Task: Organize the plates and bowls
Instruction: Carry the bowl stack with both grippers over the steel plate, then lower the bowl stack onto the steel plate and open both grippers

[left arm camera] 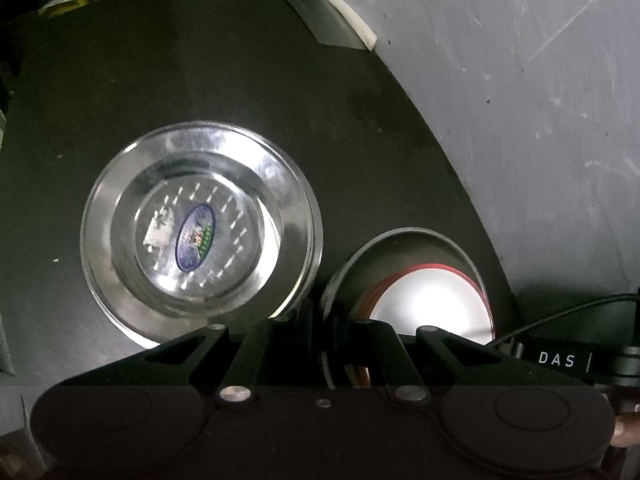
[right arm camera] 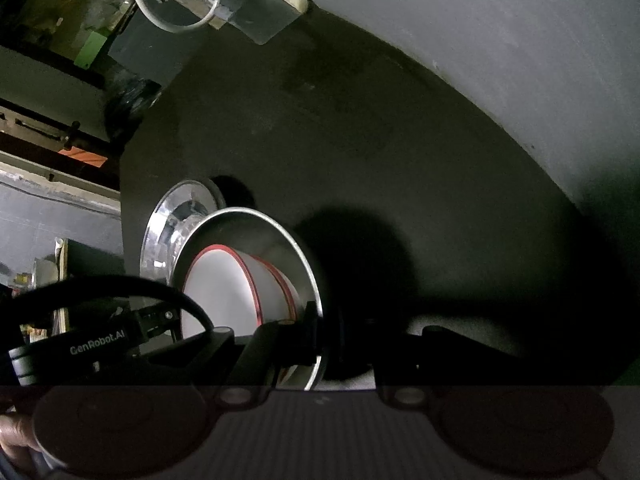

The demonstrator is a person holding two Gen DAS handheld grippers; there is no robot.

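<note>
Both grippers clamp the same steel plate, one on each side of its rim. Left gripper: its two black fingers close on the plate's rim, one finger outside and one inside. Right gripper: its fingers likewise pinch the opposite rim of the steel plate, with one finger inside and one outside.

Inside this plate sits a white bowl with red rim bands; from the right wrist view the white bowl leans against the plate's inner wall. Whether the plate rests on the table or is lifted off it cannot be determined.

Just beside the held plate, toward the left edge of the dark table, lies a second, shiny steel plate, flat on the surface. An oval blue sticker is fixed at its centre; the printing on it is too blurred to read. In the right wrist view this shiny plate is partly hidden behind the held plate.

Readable markings: "DAS" in white letters on the black gripper body at the right of the left wrist view, and "GenRobot.AI" on the black gripper body at the left of the right wrist view. A black cable arcs above the latter.

A pale wall borders the table's far right edge.
</note>
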